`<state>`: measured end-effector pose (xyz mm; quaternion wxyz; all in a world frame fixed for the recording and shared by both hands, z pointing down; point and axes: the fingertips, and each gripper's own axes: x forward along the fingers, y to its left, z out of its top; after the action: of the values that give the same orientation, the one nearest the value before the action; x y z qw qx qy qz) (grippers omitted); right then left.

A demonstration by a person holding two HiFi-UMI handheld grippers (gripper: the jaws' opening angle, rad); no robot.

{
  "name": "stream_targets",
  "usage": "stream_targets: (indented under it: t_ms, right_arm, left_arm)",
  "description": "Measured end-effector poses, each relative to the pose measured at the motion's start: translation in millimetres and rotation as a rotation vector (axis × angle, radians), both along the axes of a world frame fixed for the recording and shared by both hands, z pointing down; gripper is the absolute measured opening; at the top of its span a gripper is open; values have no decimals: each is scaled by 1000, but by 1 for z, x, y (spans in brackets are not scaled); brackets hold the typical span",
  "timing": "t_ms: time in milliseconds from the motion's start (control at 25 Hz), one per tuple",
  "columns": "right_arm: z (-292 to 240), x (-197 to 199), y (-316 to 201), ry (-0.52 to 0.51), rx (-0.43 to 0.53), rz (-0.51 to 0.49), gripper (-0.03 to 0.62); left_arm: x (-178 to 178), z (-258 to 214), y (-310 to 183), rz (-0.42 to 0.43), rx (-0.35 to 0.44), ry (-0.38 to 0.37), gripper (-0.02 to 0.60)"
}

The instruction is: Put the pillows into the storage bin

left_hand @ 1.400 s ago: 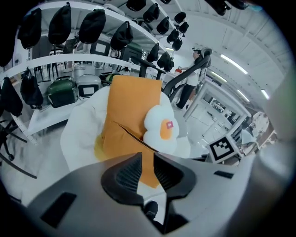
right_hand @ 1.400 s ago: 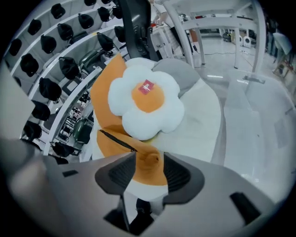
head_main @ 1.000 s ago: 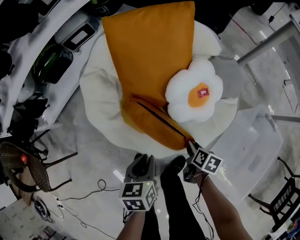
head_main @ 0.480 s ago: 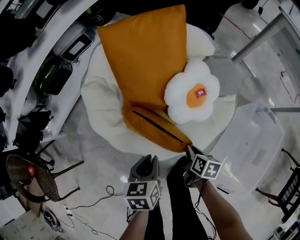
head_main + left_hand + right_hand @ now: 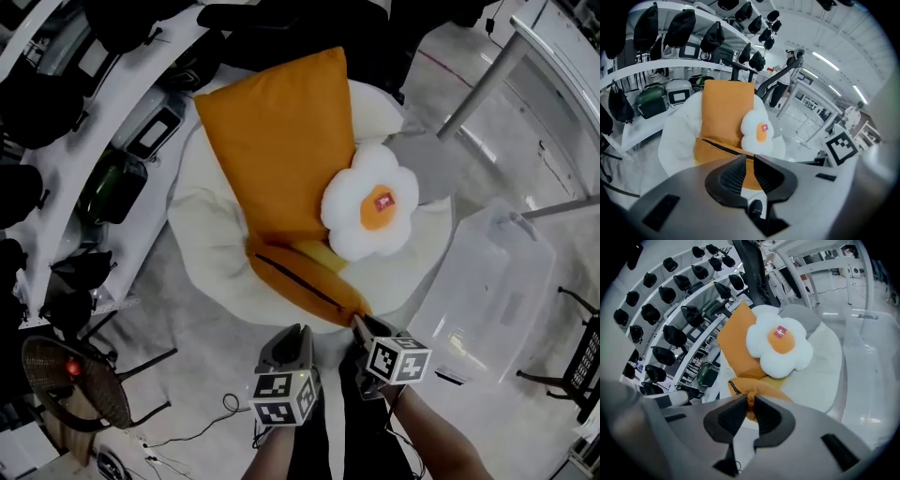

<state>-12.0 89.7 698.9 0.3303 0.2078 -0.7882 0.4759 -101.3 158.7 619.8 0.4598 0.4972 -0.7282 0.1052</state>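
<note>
Presently holds the left tool [image 5: 749, 156] poised just short of the orange pillow [image 5: 277, 150], jaws freshly narrowed to a slit with nothing between them, probably ready for a second hold on the near edge. Leaves the flower pillow [image 5: 370, 211] resting on that orange one, both atop the big white cushion [image 5: 211, 244] on the floor. Pinches the orange pillow's near corner in the right tool [image 5: 750, 398], jaws just drawn in and clamped on the fabric, likely to haul it toward the clear storage bin [image 5: 492, 300], standing empty at far right.
</note>
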Motion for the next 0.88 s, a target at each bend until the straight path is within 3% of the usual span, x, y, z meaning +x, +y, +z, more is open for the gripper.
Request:
stream_targets:
  t_ms: [520,760,880]
  right_arm:
    - [-119,10,28,-56,40,40,41]
    - [-161,41,28,-50,54,108,35]
    - [-177,66,16,-44,79,197,35]
  left_arm:
    - [5,-69,10,141,17,0,49]
    - [19,-99,-1,228,37,7,49]
    - [32,-107,-16,299,57,28,48]
